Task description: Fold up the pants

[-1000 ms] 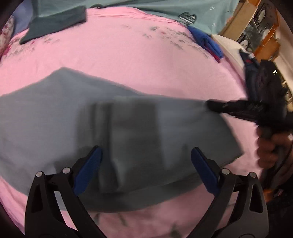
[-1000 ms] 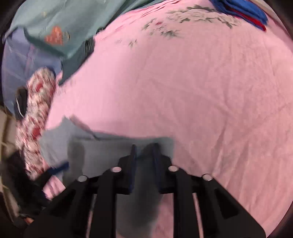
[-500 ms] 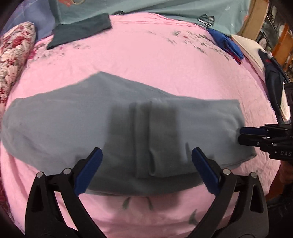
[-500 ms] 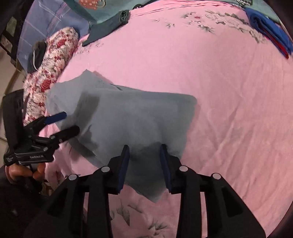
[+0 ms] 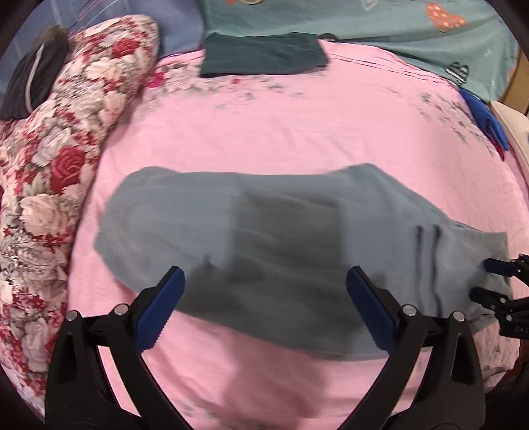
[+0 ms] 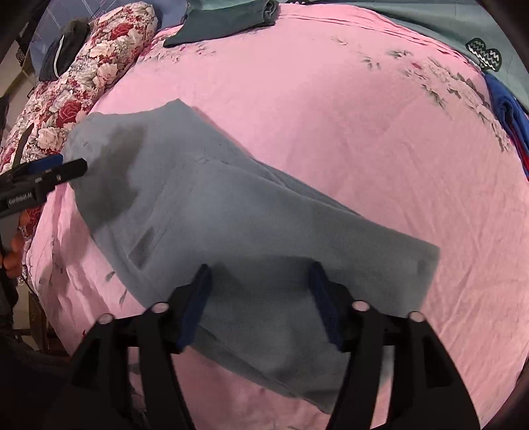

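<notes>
Grey pants (image 5: 284, 238) lie flat and folded lengthwise on the pink bed sheet (image 5: 297, 132); they also fill the right wrist view (image 6: 251, 225). My left gripper (image 5: 264, 304) is open, hovering above the near edge of the pants. My right gripper (image 6: 261, 297) is open above the pants' wide end. In the left wrist view the right gripper (image 5: 492, 281) shows at the pants' right end. In the right wrist view the left gripper (image 6: 66, 165) shows at the pants' far left end.
A floral quilt roll (image 5: 56, 158) lies along the left side of the bed. A folded dark teal garment (image 5: 261, 54) sits at the head, with a teal blanket (image 5: 396, 29) behind. Blue clothes (image 6: 509, 112) lie at the right edge.
My right gripper opened and let go of the pants, which settled flat on the sheet. Both grippers pulled back and higher, so more of the bed shows.
</notes>
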`<action>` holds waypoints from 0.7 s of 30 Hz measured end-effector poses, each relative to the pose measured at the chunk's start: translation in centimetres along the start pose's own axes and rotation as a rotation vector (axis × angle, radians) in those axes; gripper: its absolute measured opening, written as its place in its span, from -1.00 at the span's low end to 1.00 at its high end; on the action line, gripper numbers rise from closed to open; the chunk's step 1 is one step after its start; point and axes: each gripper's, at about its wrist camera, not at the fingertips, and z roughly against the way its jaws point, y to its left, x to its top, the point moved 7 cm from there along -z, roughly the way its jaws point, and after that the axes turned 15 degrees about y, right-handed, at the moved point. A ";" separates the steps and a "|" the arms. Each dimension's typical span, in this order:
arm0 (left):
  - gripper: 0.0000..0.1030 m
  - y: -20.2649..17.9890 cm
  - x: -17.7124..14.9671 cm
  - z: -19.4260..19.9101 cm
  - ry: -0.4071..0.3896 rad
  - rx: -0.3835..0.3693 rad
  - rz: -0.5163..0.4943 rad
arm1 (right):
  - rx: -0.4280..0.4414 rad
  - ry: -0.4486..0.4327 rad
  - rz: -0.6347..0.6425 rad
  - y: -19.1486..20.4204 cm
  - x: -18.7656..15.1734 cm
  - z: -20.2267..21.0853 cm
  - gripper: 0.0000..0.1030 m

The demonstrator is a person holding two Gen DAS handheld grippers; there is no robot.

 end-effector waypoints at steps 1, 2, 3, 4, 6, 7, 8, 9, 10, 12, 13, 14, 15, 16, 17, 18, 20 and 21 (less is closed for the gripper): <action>0.94 1.4 0.1 0.0 0.000 0.008 0.011 | -0.016 0.004 0.002 0.3 0.2 -0.2 0.44; 0.94 3.0 0.3 -0.1 0.000 0.015 0.025 | -0.035 0.008 0.004 0.6 0.3 -0.4 0.48; 0.94 4.2 0.4 -0.2 -0.002 0.022 0.040 | -0.050 0.012 0.005 1.0 0.4 -0.6 0.55; 0.95 6.3 0.6 -0.4 -0.002 0.026 0.072 | -0.063 0.013 0.000 1.0 0.3 -0.7 0.57; 0.95 10.6 0.9 -1.2 0.009 -0.013 0.164 | -0.084 0.012 -0.018 1.0 0.5 -0.8 0.59; 0.95 12.1 1.2 -1.6 0.014 -0.044 0.201 | -0.089 0.012 -0.025 0.9 0.7 -0.8 0.61; 0.95 13.4 1.4 -2.1 0.017 -0.088 0.236 | -0.092 0.012 -0.031 0.9 0.7 -0.8 0.62; 0.95 14.6 1.7 -2.9 0.032 -0.132 0.262 | -0.098 0.011 -0.039 0.9 0.9 -0.8 0.62; 0.95 14.9 1.9 -3.6 0.049 -0.154 0.263 | -0.104 0.011 -0.044 0.9 0.9 -0.9 0.62; 0.95 15.1 2.2 -5.2 0.086 -0.190 0.237 | -0.114 0.011 -0.058 0.8 1.0 -0.9 0.62; 0.94 14.9 2.4 -5.9 0.096 -0.193 0.217 | -0.117 0.011 -0.064 0.9 1.1 -0.9 0.62; 0.92 14.6 2.5 -6.3 0.090 -0.189 0.198 | -0.119 0.010 -0.069 0.9 1.1 -0.9 0.62; 0.82 14.5 2.8 -6.4 0.075 -0.180 0.184 | -0.121 0.010 -0.072 0.9 1.1 -0.9 0.62; 0.53 14.1 3.0 -6.2 0.047 -0.165 0.164 | -0.123 0.011 -0.075 0.9 1.1 -0.9 0.62; 0.43 13.6 3.2 -6.0 0.036 -0.156 0.145 | -0.123 0.012 -0.078 0.9 1.1 -1.0 0.62; 0.33 13.5 3.3 -6.0 0.030 -0.136 0.135 | -0.123 0.011 -0.081 1.0 1.1 -1.0 0.62; 0.12 14.1 3.0 -5.9 0.022 -0.127 0.148 | -0.123 0.007 -0.085 1.0 1.0 -1.0 0.62; -0.04 14.2 3.0 -5.9 0.018 -0.132 0.155 | -0.121 0.006 -0.086 1.0 0.9 -1.0 0.62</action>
